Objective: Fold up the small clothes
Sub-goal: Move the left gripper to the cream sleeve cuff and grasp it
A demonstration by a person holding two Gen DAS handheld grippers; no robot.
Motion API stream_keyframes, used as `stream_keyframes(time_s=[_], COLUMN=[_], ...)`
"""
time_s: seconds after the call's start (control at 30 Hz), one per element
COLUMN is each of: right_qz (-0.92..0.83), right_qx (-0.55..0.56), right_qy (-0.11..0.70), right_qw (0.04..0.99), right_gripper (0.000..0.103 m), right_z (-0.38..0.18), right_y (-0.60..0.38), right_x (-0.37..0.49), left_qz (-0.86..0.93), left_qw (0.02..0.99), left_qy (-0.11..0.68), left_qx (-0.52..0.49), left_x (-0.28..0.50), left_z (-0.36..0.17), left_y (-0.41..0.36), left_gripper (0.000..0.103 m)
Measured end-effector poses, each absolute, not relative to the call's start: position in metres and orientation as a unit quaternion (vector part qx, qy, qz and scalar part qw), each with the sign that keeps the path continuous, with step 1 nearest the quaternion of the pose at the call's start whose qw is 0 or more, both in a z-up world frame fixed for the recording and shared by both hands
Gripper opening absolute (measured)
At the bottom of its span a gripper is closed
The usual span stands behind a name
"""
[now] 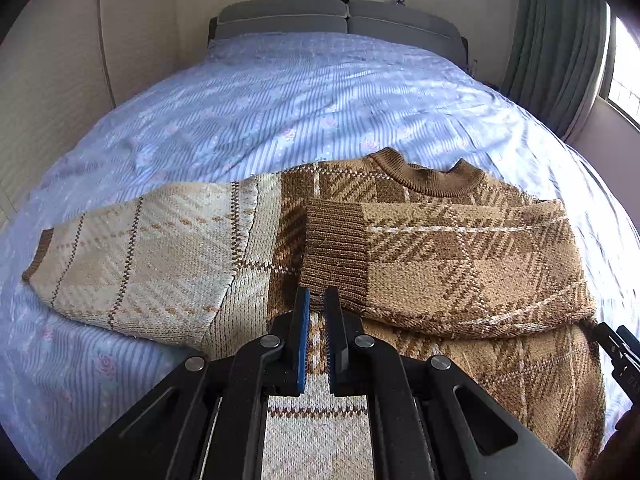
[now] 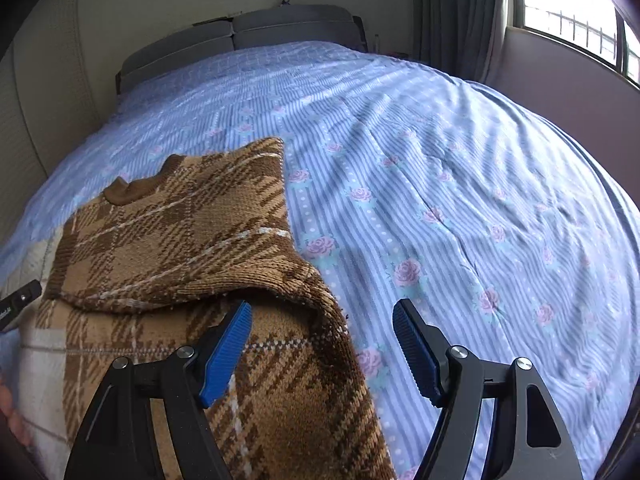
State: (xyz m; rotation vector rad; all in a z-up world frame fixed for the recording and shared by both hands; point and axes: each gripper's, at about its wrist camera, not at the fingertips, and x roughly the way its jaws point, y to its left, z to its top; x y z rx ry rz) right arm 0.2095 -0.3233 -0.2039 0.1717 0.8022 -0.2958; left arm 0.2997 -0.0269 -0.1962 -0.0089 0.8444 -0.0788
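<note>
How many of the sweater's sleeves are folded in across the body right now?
1. The brown sleeve lies folded across the sweater chest, cuff just beyond the left gripper. The cream sleeve is spread out flat on the bedspread.

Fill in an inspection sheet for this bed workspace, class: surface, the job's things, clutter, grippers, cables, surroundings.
Surface: bed under a blue striped floral cover, lightly creased.
Job's things: one plaid sweater lying flat; brown sleeve folded across the chest, cream sleeve stretched out flat.
Clutter: nothing seen.
Grippers: left gripper over the sweater's middle by the folded sleeve's cuff, jaws nearly together, nothing visibly between them; right gripper open at the sweater's right edge.
Cables: nothing seen.
Surroundings: grey headboard, green curtain, bright window, pale walls.
</note>
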Motion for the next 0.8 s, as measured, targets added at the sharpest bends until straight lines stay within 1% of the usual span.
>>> stream_keyframes(time_s=[0.07,0.13,0.17,0.3,0.47,0.6,0.8], right_qz=[-0.134,-0.121,-0.115,-0.084,-0.038,-0.002,0.050], right_qx=[0.080,0.082,0.082,0.075,0.063,0.056,0.045], right_qy=[0.382,0.375,0.371,0.358,0.350,0.343,0.339], right_qw=[0.911,0.915,0.918,0.927,0.934,0.938,0.938], right_gripper=[0.072,0.074,0.074,0.074,0.074,0.074,0.074], right_z=[-0.193,-0.181,-0.175,-0.159,-0.149,-0.143,-0.137], right_y=[-0.316,-0.303,-0.296,-0.256,-0.189,-0.130,-0.042], right_x=[0.205,0.204,0.204,0.212,0.227,0.240,0.258], left_qz=[-0.035,-0.027,-0.022,0.002,0.039,0.076,0.110], left_qw=[0.914,0.916,0.917,0.917,0.916,0.914,0.909], left_qy=[0.405,0.401,0.399,0.398,0.397,0.392,0.390], left_qx=[-0.008,-0.015,-0.018,-0.031,-0.046,-0.067,-0.097], left_x=[0.293,0.288,0.285,0.275,0.264,0.258,0.261], left_z=[-0.189,-0.183,-0.180,-0.174,-0.170,-0.167,-0.175], left_y=[-0.022,-0.012,-0.005,0.032,0.101,0.167,0.251], left_gripper=[0.015,0.031,0.033,0.033,0.033,0.040,0.041])
